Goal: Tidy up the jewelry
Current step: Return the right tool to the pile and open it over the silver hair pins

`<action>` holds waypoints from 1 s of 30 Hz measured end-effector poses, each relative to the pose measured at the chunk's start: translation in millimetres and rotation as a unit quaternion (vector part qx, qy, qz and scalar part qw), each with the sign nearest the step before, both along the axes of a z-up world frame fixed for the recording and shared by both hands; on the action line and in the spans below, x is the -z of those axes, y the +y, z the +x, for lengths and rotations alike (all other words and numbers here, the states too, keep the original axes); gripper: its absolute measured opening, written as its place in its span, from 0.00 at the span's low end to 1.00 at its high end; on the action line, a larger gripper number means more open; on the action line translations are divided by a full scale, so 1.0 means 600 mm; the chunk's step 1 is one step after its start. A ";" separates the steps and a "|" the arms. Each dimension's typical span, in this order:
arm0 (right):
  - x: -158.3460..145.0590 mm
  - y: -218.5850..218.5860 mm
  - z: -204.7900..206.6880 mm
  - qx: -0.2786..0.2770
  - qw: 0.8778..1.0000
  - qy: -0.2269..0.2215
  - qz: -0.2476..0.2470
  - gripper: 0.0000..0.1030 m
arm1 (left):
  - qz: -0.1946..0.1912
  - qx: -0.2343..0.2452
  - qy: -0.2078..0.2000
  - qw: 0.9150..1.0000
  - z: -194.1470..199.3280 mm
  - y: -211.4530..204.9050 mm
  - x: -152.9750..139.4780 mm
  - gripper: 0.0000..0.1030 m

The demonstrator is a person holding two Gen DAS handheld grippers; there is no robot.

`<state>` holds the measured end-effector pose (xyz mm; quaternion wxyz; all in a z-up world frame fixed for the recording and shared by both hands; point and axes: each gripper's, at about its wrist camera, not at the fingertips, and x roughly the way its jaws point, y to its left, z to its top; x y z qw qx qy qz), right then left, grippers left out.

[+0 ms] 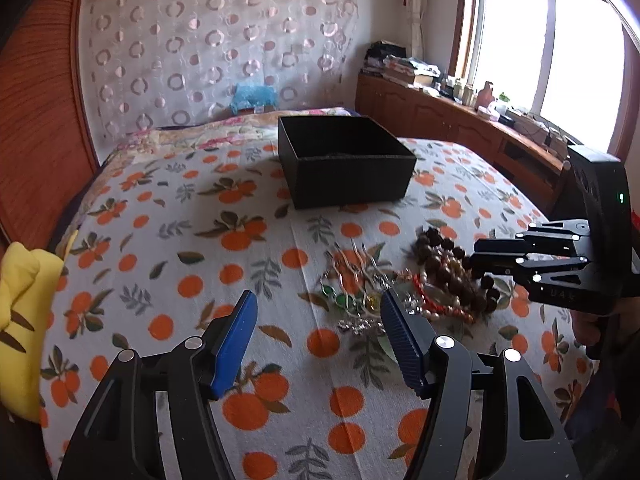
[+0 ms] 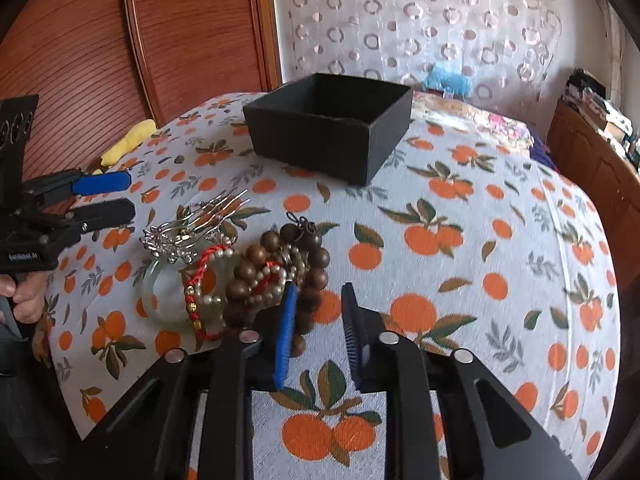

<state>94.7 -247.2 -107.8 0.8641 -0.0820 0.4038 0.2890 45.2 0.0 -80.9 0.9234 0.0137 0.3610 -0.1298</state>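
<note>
A heap of jewelry (image 2: 224, 276) lies on the orange-print bedspread: a silver hair comb (image 2: 208, 216), a pale jade bangle (image 2: 160, 292), a red cord bracelet with pearls (image 2: 196, 280) and brown wooden beads (image 2: 280, 256). Behind the heap stands an open black box (image 2: 328, 128), also in the left wrist view (image 1: 344, 160). My right gripper (image 2: 318, 312) is open with a narrow gap showing only cloth; its left pad sits beside the brown beads (image 1: 444, 264). My left gripper (image 1: 320, 320) is open wide just short of the jewelry heap (image 1: 384, 292), nothing between its pads.
A yellow cloth (image 1: 24, 320) lies at the bed's left edge by the wooden headboard (image 1: 40, 140). A wooden cabinet (image 1: 460, 120) crowded with items runs under the window on the right. A hand (image 2: 24, 300) holds the left gripper (image 2: 132, 196).
</note>
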 end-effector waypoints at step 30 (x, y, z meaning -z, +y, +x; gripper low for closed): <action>0.009 -0.004 0.005 0.027 0.999 -0.009 -0.023 0.15 | -0.012 0.034 0.034 0.999 0.015 -0.056 0.028 0.53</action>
